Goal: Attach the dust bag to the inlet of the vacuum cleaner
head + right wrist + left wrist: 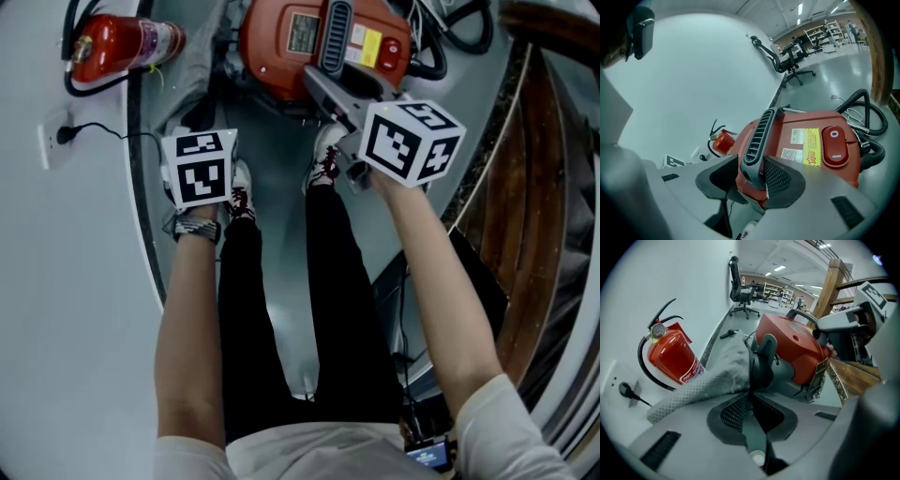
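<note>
Left hand-held gripper (751, 391): narrowed right down, pads pinching the edge of the dust bag (712, 376) where the grey fabric meets its black collar (761, 359).
Dust bag: on the floor (281, 178), stretching left from the pinch toward the wall; collar end hard up against the near end of the vacuum cleaner (794, 345) (seated on the inlet or not, cannot tell).
Right hand-held gripper (751, 161): clamped on the black ribbed handle (758, 131) along the top of the vacuum cleaner, one pad on each side, at the handle's near end.
Vacuum cleaner: red body on the floor just beyond the person's shoes (324, 157); switch and yellow label on top, right of the handle; black hose (869, 112) looped at its far right.
Left edge: white wall (56, 328) running close beside the bag; fire extinguisher (670, 357) against it, just beside the bag's fabric; wall socket (50, 142) with a plug in it, nearer the person.
Right edge: wooden frame (539, 187) close by the right arm, narrowing that side.
Open room: strip of floor between the shoes and the vacuum cleaner; wider floor beyond it, running on to an office chair (740, 291) well away.
</note>
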`<control>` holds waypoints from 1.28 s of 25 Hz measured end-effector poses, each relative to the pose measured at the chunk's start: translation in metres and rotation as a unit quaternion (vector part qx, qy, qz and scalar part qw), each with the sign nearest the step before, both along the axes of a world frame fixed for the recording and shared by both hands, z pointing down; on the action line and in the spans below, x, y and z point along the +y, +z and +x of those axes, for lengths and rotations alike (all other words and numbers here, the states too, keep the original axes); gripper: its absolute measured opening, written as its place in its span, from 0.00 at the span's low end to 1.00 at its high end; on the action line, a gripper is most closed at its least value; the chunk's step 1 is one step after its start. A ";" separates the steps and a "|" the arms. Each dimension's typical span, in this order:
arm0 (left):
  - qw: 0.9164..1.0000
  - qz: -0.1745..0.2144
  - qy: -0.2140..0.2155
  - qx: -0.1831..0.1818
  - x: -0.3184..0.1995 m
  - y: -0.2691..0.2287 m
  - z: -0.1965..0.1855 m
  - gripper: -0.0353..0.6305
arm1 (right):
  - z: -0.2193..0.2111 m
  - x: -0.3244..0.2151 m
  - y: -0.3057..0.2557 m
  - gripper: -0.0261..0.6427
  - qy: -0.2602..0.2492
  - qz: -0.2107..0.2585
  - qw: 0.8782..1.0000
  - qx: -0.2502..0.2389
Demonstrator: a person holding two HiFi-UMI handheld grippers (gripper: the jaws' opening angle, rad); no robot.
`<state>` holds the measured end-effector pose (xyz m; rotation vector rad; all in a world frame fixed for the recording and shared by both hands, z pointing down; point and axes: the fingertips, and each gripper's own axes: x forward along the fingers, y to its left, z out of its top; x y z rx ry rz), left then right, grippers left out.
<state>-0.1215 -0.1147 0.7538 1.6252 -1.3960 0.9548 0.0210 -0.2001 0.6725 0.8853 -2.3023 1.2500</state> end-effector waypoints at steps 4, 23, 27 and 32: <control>1.000 0.008 -0.003 -0.021 -0.002 0.001 -0.001 0.11 | 0.000 0.000 0.000 0.31 -0.005 0.004 1.000 0.000; 0.996 0.010 -0.063 0.057 -0.007 0.000 0.004 0.05 | 0.000 0.000 -0.001 0.31 -0.001 0.015 1.000 0.001; 0.998 0.009 -0.035 0.045 -0.007 0.001 0.006 0.05 | 0.000 0.000 -0.001 0.31 -0.009 0.014 1.000 0.005; 1.000 0.003 -0.021 0.022 -0.004 0.001 -0.002 0.06 | 0.000 0.000 0.000 0.31 -0.022 0.010 1.000 0.014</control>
